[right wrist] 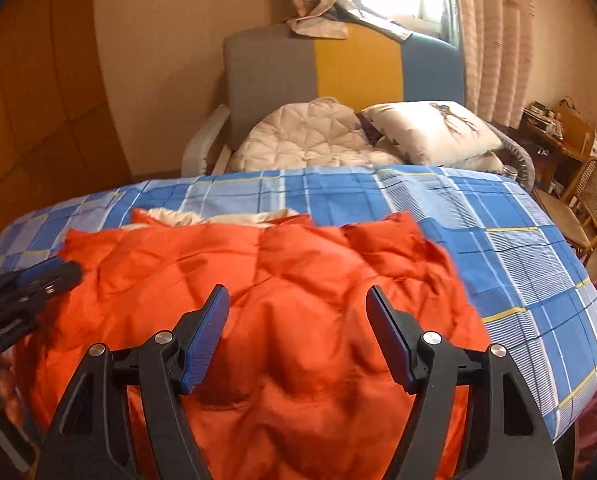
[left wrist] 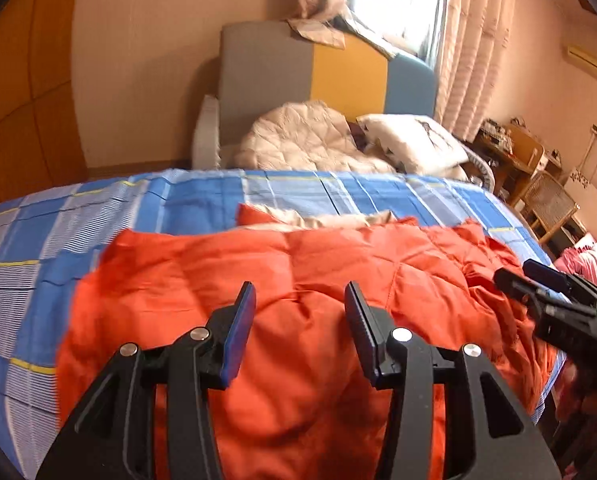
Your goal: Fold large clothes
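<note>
Orange jacket (left wrist: 298, 280): lying rumpled on the blue checked bed (left wrist: 38, 248). You are holding the left gripper (left wrist: 300, 304) and right gripper (right wrist: 298, 308) above it, jaws spread, gripping nothing.

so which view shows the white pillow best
The right wrist view: the pillow shows whole there, with its dark print plain to see, behind the bed. In the left wrist view the pillow sits smaller and further off to the right, its print harder to make out.
</note>
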`<state>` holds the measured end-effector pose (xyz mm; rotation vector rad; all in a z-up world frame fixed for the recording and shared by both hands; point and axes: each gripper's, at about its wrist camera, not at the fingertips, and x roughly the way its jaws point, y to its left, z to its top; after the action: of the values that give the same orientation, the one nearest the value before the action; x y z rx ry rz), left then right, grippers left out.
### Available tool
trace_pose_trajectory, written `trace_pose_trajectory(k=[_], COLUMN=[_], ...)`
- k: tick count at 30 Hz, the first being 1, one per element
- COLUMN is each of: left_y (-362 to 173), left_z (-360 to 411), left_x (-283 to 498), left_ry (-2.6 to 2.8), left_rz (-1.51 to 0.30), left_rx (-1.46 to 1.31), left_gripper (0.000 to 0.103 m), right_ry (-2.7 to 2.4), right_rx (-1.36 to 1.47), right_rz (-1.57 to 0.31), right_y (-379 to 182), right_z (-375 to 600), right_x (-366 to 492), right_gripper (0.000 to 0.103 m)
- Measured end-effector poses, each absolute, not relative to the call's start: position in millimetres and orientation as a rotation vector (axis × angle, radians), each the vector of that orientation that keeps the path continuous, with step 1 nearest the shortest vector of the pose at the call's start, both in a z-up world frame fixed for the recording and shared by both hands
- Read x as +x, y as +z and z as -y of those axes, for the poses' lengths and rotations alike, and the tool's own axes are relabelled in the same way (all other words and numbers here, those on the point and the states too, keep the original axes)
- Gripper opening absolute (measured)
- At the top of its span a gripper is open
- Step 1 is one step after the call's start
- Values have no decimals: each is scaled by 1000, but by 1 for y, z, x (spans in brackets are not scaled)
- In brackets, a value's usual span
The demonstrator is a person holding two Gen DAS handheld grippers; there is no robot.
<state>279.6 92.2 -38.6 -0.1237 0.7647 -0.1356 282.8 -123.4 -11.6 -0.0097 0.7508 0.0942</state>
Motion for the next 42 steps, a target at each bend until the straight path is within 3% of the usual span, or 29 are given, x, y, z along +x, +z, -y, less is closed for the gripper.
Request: trace_pose_trajectory(k=[29, 42], left_y=[-109, -64], left_z=[-90, -134], left_x=[313, 249], left_ry=[-115, -44], left_rz=[-822, -729], left_rx=[-177, -201], left_gripper=[44, 51], right_ry=[-31, 28], right_rx=[-51, 21], right_rz=[-881, -810], right_y=[-94, -53], right_z=[116, 126], right_x=[325, 264], right_gripper=[71, 71])
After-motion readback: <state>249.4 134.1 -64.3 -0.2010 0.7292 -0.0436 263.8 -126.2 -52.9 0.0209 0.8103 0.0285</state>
